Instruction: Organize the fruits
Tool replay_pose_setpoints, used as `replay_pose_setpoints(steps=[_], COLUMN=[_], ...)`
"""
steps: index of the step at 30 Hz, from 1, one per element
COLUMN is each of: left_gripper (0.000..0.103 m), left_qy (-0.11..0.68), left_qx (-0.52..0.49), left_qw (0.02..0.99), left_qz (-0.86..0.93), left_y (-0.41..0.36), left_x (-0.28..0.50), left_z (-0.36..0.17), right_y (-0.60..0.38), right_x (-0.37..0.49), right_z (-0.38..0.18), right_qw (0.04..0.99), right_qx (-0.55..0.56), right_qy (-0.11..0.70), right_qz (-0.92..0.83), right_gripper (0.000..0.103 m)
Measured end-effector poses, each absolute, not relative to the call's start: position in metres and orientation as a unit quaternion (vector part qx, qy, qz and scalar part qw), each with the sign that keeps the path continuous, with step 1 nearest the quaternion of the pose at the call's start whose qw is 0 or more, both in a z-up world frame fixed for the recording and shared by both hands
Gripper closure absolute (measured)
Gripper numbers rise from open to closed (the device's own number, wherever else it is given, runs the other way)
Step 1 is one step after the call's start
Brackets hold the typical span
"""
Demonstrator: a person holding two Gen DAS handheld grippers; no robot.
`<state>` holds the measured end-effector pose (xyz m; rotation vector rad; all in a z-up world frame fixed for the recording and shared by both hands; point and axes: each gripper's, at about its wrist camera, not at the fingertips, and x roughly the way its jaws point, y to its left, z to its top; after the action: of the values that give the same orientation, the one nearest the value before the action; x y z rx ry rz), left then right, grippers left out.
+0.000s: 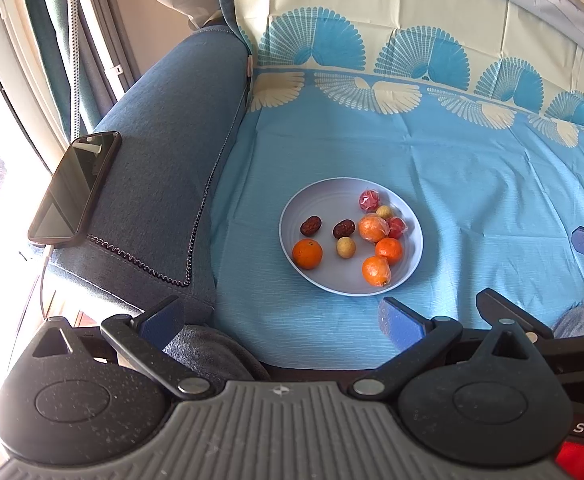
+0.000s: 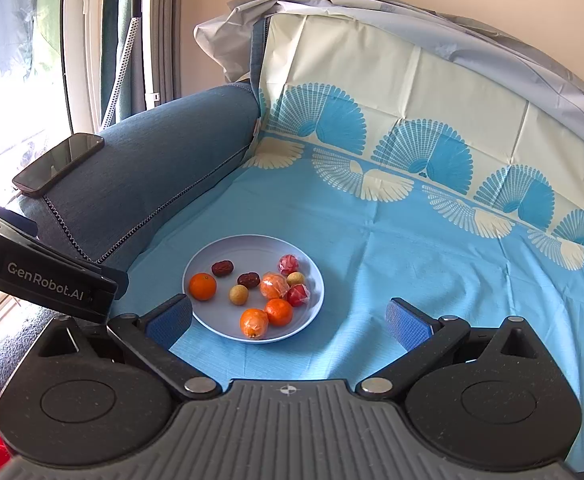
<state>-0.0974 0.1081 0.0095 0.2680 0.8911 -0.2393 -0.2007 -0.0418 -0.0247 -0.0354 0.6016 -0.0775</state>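
orange, red and brown fruits (image 2: 252, 294) sit mixed on a plate (image 2: 212, 256) mid-cloth (image 2: 412, 264). both grippers, left (image 1: 282, 318) and right (image 2: 288, 318), hover near its front rim, fingers apart, empty. best to pick one kind at a time, closing gently.

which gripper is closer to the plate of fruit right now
Right. The right gripper hovers at the near rim of the plate, one blue finger almost at its edge. The left gripper sits farther back, beside the sofa arm, cloth between. Both jaws open, empty.
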Motion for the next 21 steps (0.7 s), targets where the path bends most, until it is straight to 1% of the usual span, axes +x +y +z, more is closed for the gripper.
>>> replay_pose_setpoints(steps=[21], left_gripper=[0.000], left_qy=[0.429], left_qx=[0.134], left_qw=[0.887], left_qz=[-0.110], left_y=[0.1078], left_x=[-0.0980], left_z=[0.0083], right_y=[-0.0423], right_x=[-0.2009], right_z=[-0.0247], right_qw=[0.954], right_qx=[-0.017], right_qy=[0.297], right_qz=[-0.038], right_gripper=[0.001])
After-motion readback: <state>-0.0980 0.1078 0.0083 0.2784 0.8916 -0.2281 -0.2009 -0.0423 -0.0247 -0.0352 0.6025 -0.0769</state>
